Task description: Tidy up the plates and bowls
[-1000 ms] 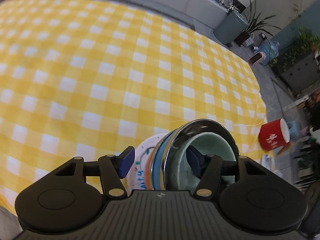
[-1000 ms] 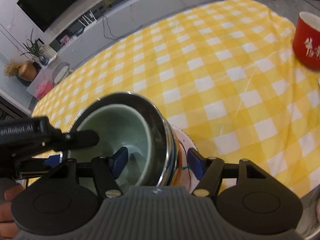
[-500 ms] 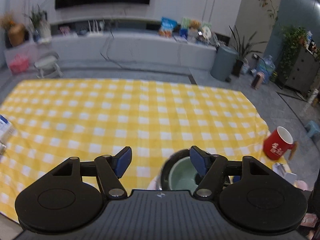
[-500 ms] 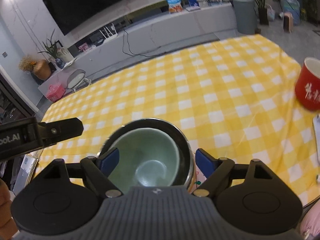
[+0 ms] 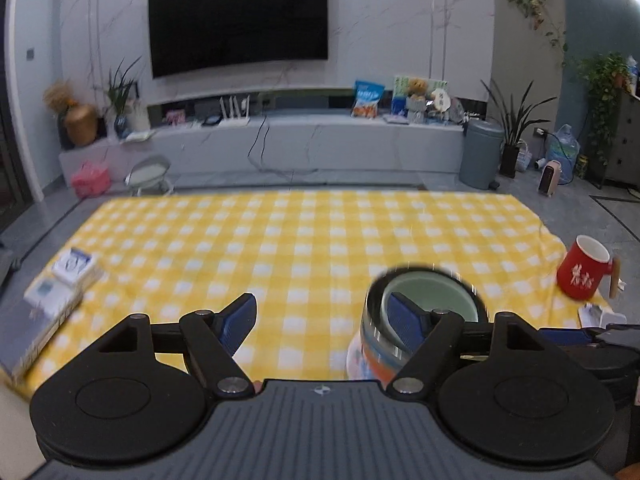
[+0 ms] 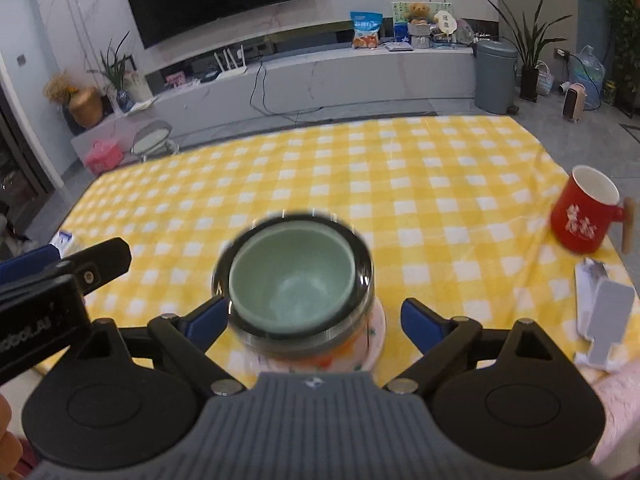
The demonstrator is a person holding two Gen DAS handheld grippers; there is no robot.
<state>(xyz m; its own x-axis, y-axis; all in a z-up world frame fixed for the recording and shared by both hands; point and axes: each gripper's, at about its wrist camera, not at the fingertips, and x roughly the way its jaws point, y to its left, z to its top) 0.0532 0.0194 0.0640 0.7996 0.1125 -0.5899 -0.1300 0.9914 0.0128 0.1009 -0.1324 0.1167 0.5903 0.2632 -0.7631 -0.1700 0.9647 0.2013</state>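
Both my grippers are spread wide, holding nothing. Right gripper (image 6: pixel 310 320) sits just behind the stack: green bowl (image 6: pixel 292 276) nested in the steel bowl (image 6: pixel 362 276), on a patterned plate (image 6: pixel 376 336), between my fingertips without touching them. Left gripper (image 5: pixel 324 316) has the stack off to its right, behind the right finger. Red mug (image 6: pixel 582 216) far right carries white characters, unreadable. Left gripper's body in the right view reads "...oboot.AI", partly cut off.
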